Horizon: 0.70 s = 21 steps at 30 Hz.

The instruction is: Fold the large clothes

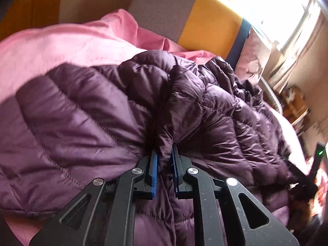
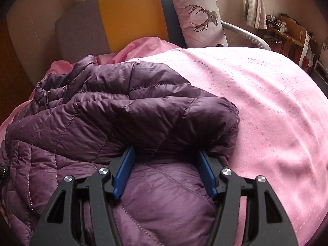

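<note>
A quilted purple puffer jacket (image 1: 82,112) lies crumpled on a pink bedspread (image 1: 51,47). In the left wrist view, my left gripper (image 1: 164,151) is shut on a raised fold of the jacket near its middle seam, with the fabric pinched between the blue pads. In the right wrist view, the jacket (image 2: 123,110) is bunched with one part folded over another. My right gripper (image 2: 166,153) stands open over its right-hand edge. Padded fabric lies between the wide-spread fingers, and the pads do not press on it.
The pink bedspread (image 2: 256,102) stretches bare to the right of the jacket. A grey, yellow and blue headboard (image 2: 131,16) and a deer-print pillow (image 2: 201,14) stand behind. A cluttered wooden desk (image 2: 287,32) is at the far right. A black device with a green light (image 1: 319,152) shows at the bed's right edge.
</note>
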{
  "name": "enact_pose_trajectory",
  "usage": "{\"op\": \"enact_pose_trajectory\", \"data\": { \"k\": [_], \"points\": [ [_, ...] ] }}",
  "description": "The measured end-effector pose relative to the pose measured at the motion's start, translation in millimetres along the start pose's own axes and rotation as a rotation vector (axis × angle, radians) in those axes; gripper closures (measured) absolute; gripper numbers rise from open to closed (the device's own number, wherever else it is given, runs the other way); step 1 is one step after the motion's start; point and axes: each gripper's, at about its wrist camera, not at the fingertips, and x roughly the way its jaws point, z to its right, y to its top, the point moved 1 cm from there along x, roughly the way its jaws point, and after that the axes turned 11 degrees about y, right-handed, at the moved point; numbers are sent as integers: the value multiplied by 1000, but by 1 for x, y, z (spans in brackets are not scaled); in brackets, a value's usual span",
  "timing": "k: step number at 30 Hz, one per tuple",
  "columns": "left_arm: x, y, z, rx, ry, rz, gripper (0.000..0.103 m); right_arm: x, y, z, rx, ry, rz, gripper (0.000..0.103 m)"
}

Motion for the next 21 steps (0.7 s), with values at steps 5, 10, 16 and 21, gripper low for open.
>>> {"op": "enact_pose_trajectory", "data": {
  "k": [5, 10, 16, 21],
  "points": [
    [-32, -12, -12, -67, -22, -7, 43, -1, 6, -8, -19, 3, -36, 33],
    [-84, -48, -63, -291, -52, 40, 25, -50, 11, -30, 1, 35, 27, 6],
    [-122, -103, -163, -611, 28, 66, 25, -86, -43, -93, -60, 288, -43, 2],
    [-153, -115, -244, -782, 82, 122, 26, -72, -97, -137, -224, 275, -142, 2]
  ]
}}
